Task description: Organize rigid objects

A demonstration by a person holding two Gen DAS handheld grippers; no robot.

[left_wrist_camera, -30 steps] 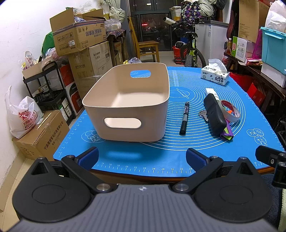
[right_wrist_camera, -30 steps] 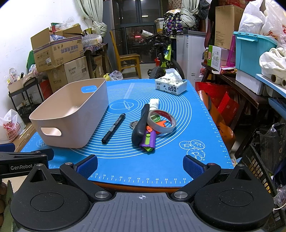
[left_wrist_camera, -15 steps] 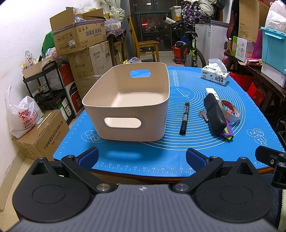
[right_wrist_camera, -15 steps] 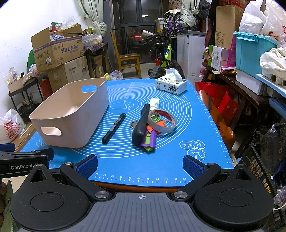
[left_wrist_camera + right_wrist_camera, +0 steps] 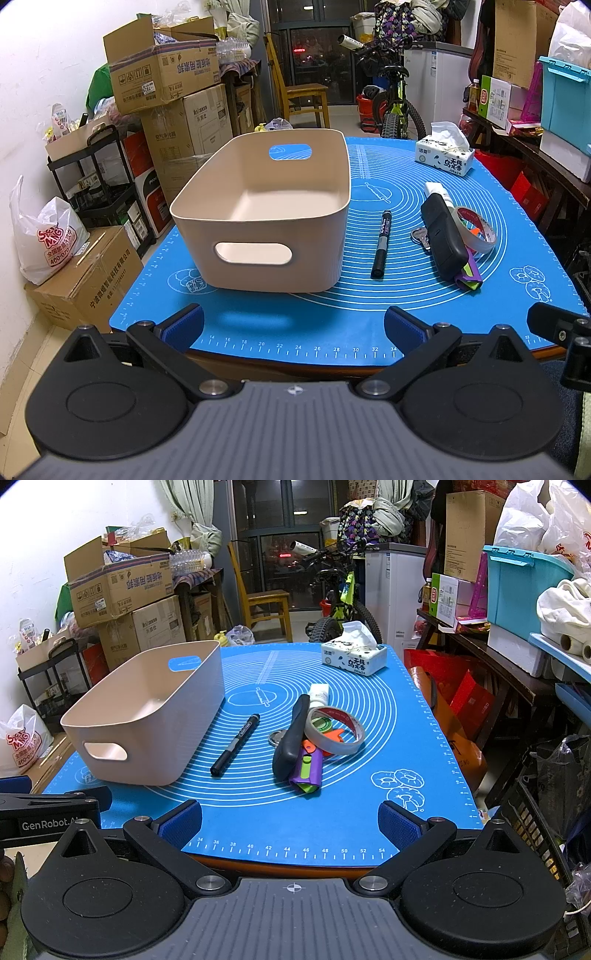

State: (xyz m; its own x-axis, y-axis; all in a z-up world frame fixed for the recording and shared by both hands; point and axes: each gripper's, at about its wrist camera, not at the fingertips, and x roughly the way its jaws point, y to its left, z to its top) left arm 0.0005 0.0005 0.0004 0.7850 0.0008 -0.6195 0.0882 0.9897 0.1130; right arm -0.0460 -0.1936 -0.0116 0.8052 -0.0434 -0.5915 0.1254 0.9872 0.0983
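An empty beige bin (image 5: 266, 210) (image 5: 147, 716) stands on the left of the blue mat (image 5: 332, 328). Right of it lies a black marker (image 5: 381, 243) (image 5: 236, 744). Further right is a pile: a black case (image 5: 443, 236) (image 5: 291, 738), a roll of tape (image 5: 476, 229) (image 5: 334, 731), a purple and green toy (image 5: 306, 768), keys (image 5: 419, 234) and a white tube (image 5: 318, 696). My left gripper (image 5: 293, 326) is open and empty at the mat's near edge, in front of the bin. My right gripper (image 5: 290, 821) is open and empty at the near edge, in front of the pile.
A tissue box (image 5: 443, 157) (image 5: 354, 659) sits at the far right of the mat. Cardboard boxes (image 5: 166, 77) and a black cart (image 5: 92, 177) stand to the left. A bicycle (image 5: 340, 605) and a chair (image 5: 264, 602) are behind the table. Shelves with a blue crate (image 5: 524, 587) line the right.
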